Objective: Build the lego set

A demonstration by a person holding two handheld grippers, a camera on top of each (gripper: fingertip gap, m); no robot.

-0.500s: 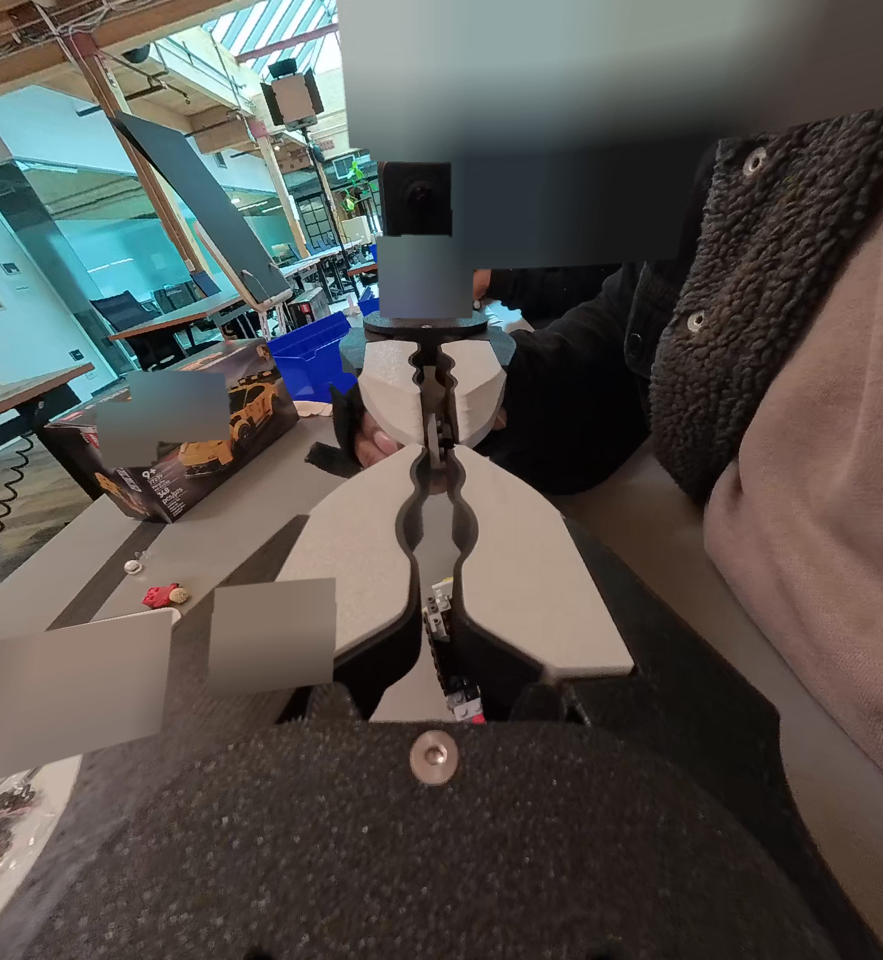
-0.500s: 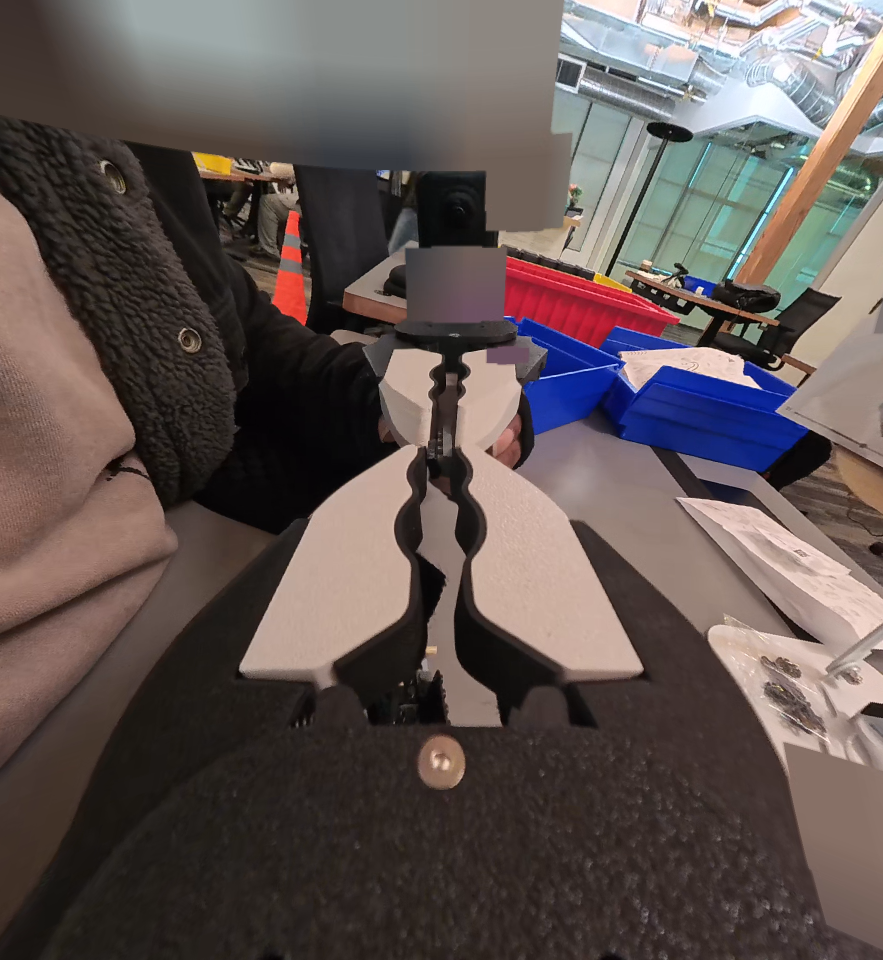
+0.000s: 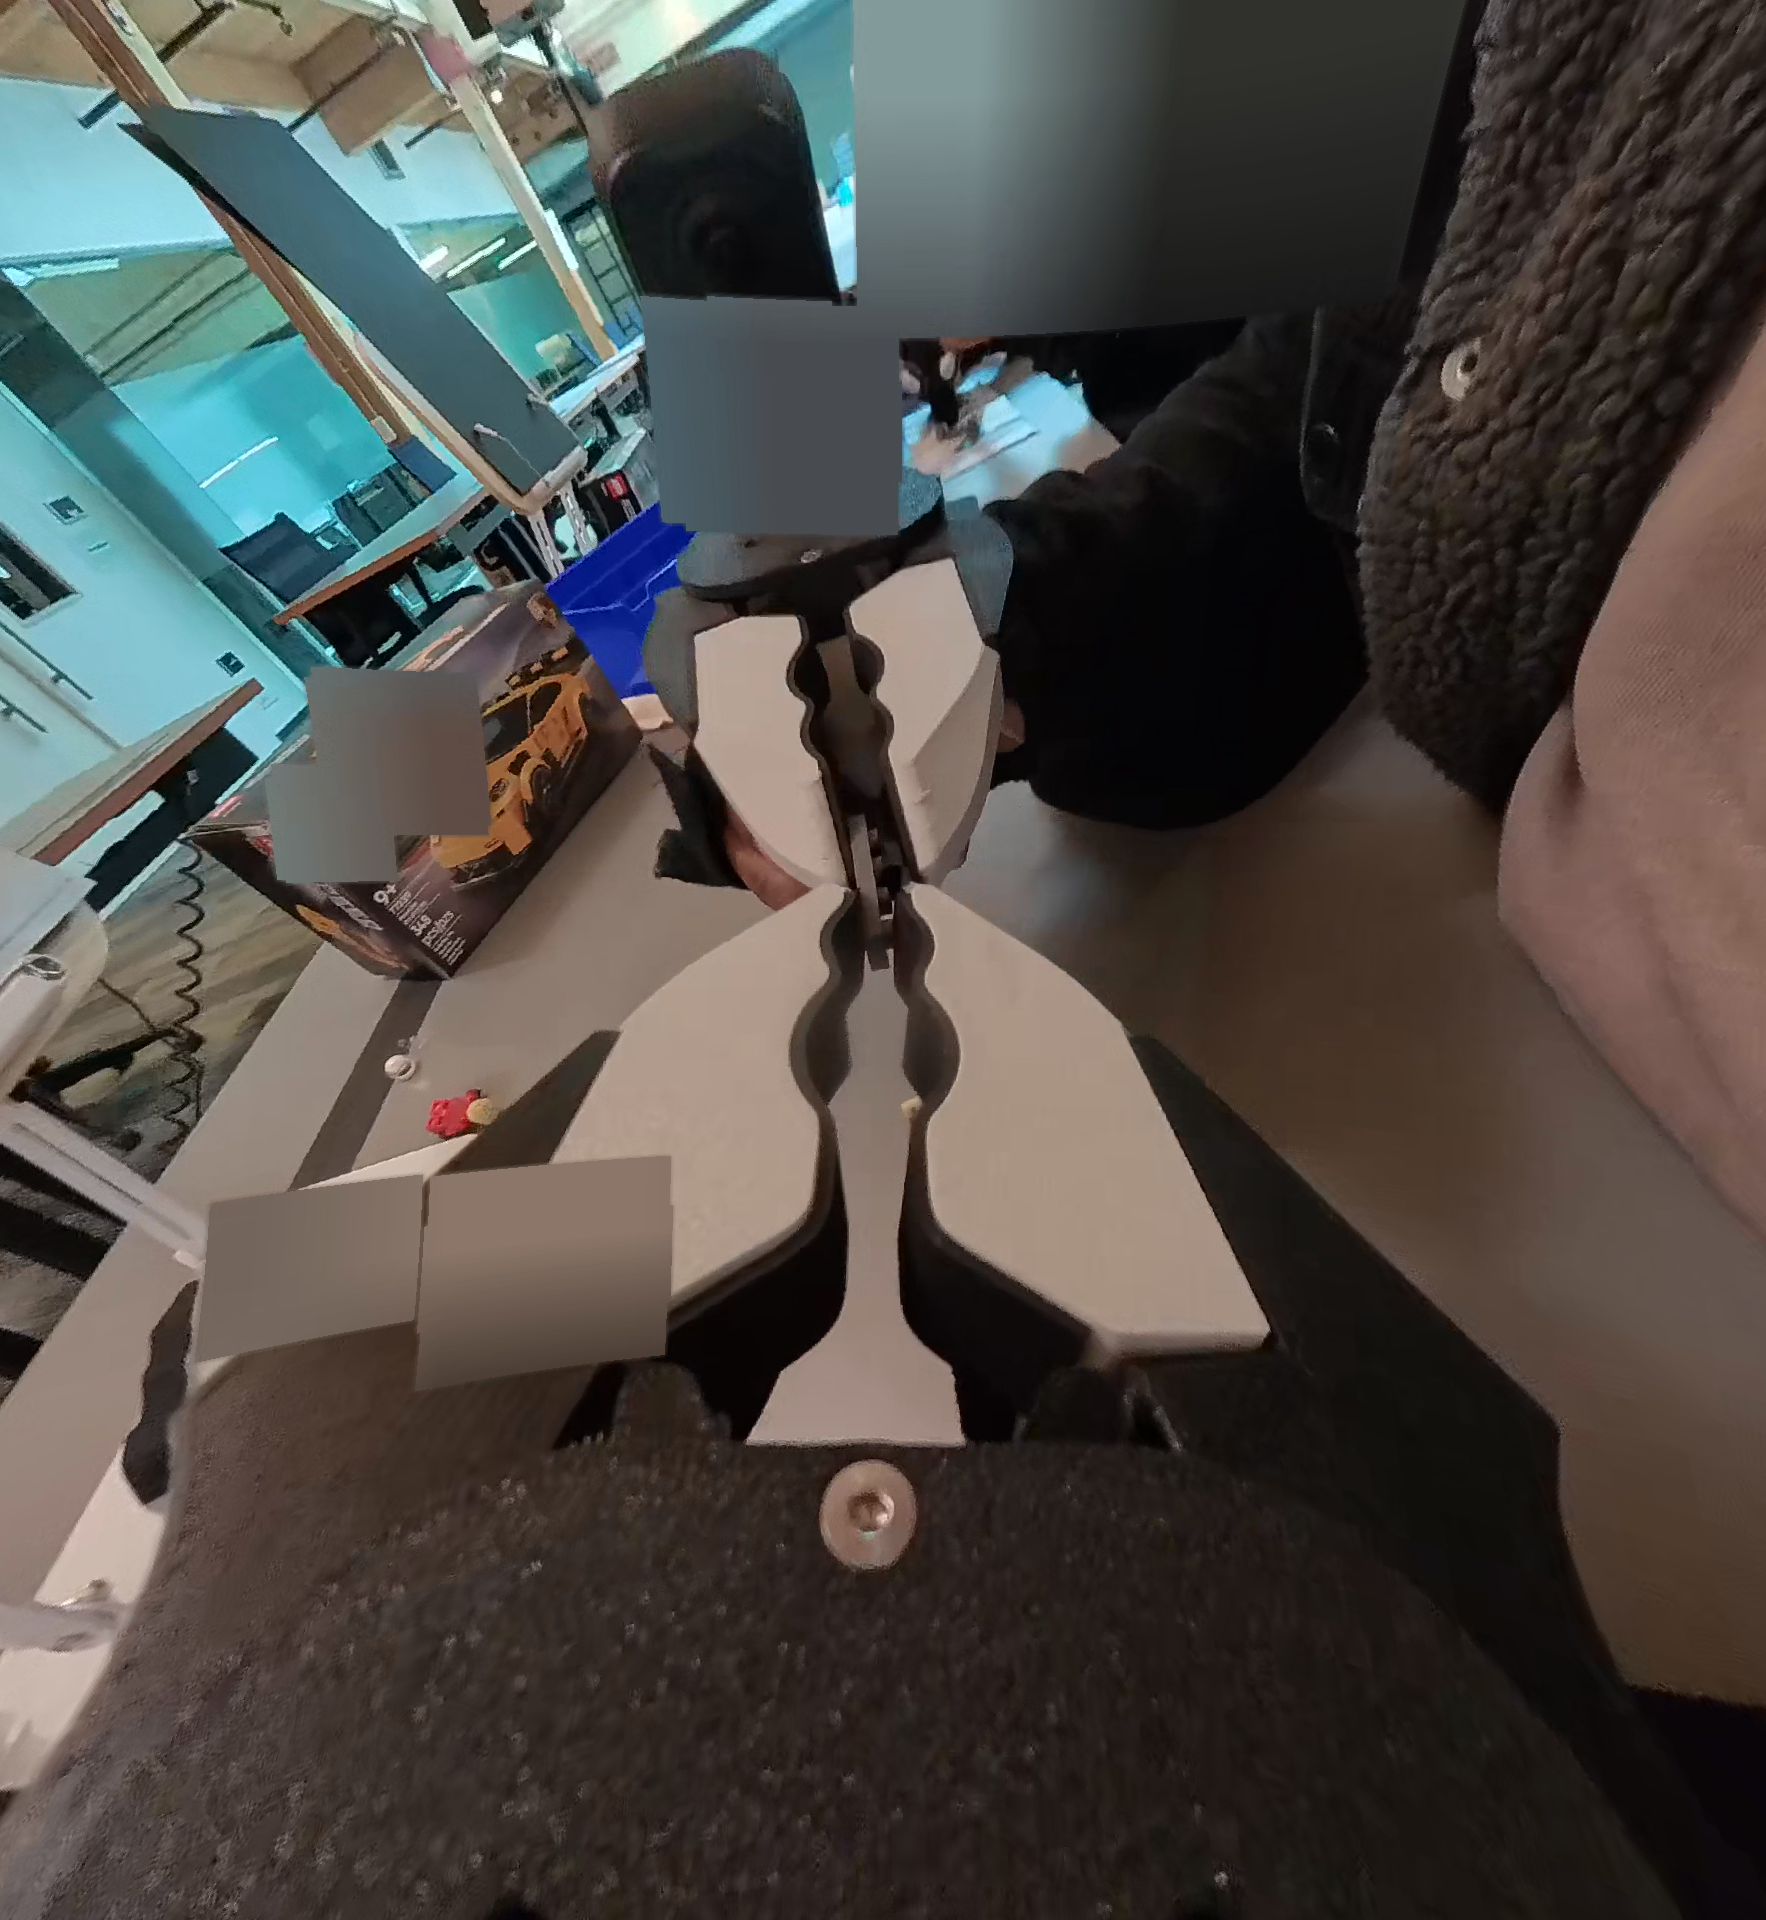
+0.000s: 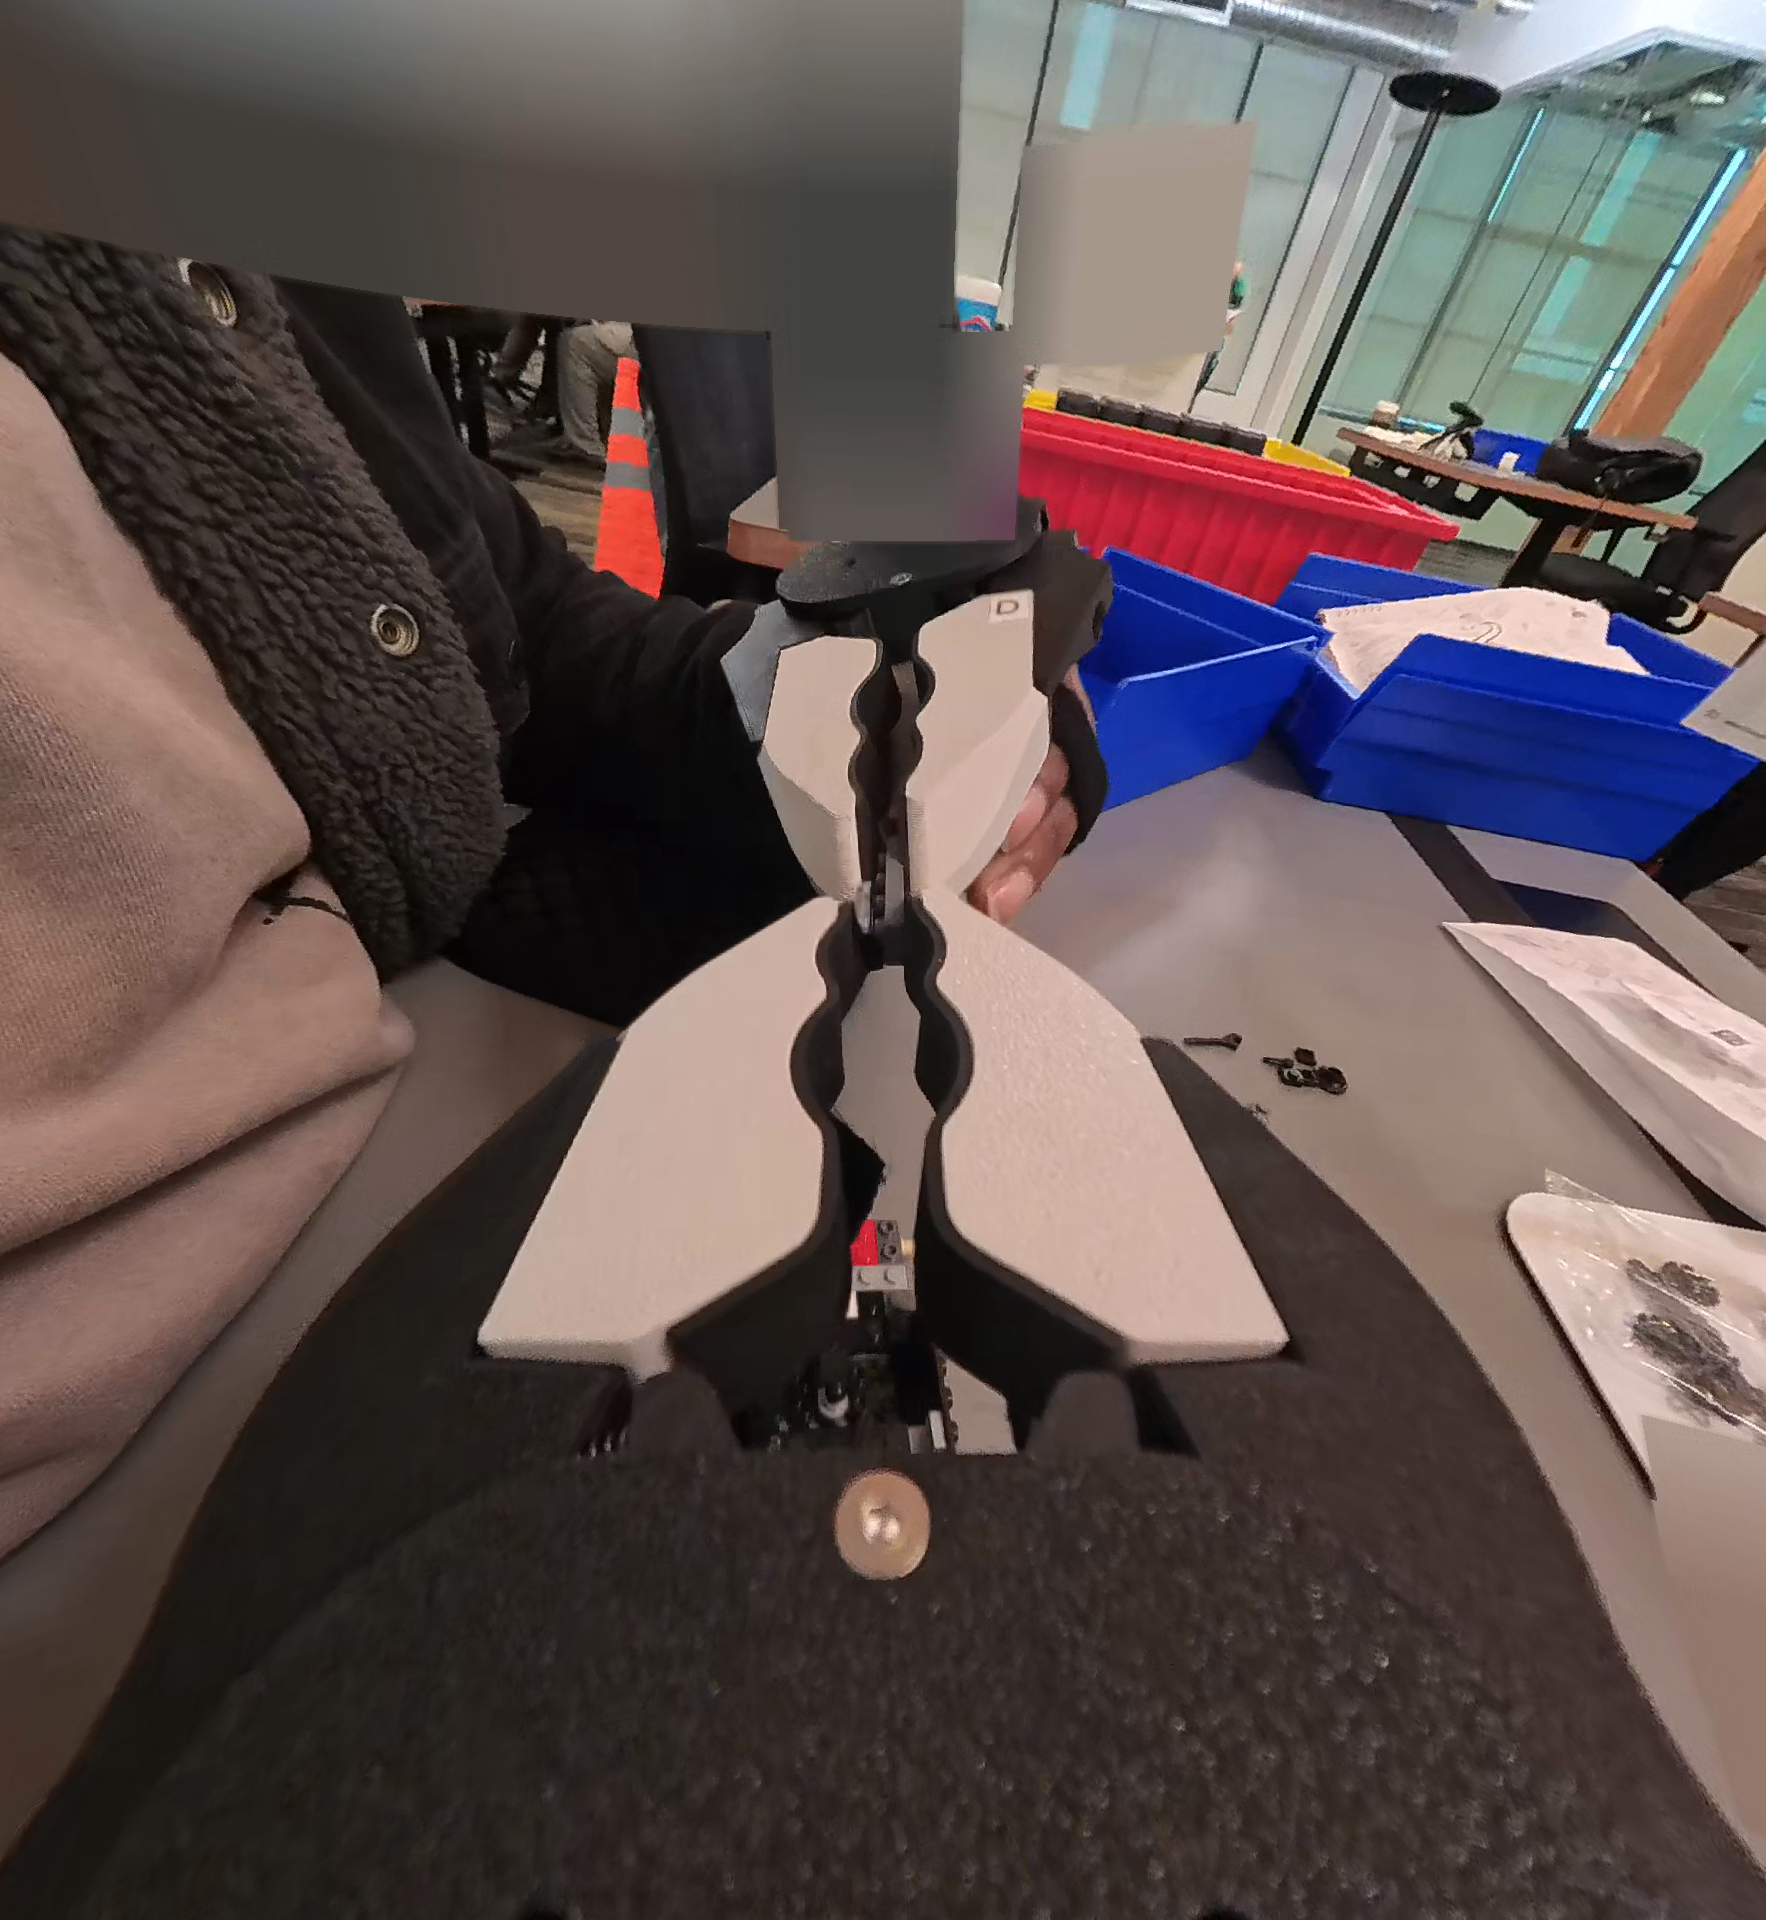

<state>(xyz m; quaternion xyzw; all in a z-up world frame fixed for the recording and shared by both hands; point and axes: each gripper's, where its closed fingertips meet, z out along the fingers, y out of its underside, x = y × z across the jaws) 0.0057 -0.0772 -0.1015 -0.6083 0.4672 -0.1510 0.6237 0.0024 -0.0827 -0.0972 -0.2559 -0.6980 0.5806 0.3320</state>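
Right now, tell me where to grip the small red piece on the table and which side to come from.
Probably from straight above: the red piece lies low on the grey table, so a sideways approach would scrape. Pinch its red body across the near and far edges, because a tan piece sits against one side.

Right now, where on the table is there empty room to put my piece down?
Bare grey table lies between the blue bins and the instruction booklet. More bare room shows between the lego box and the left gripper. Crowded: the parts bag and loose black pieces sit close beside the booklet.
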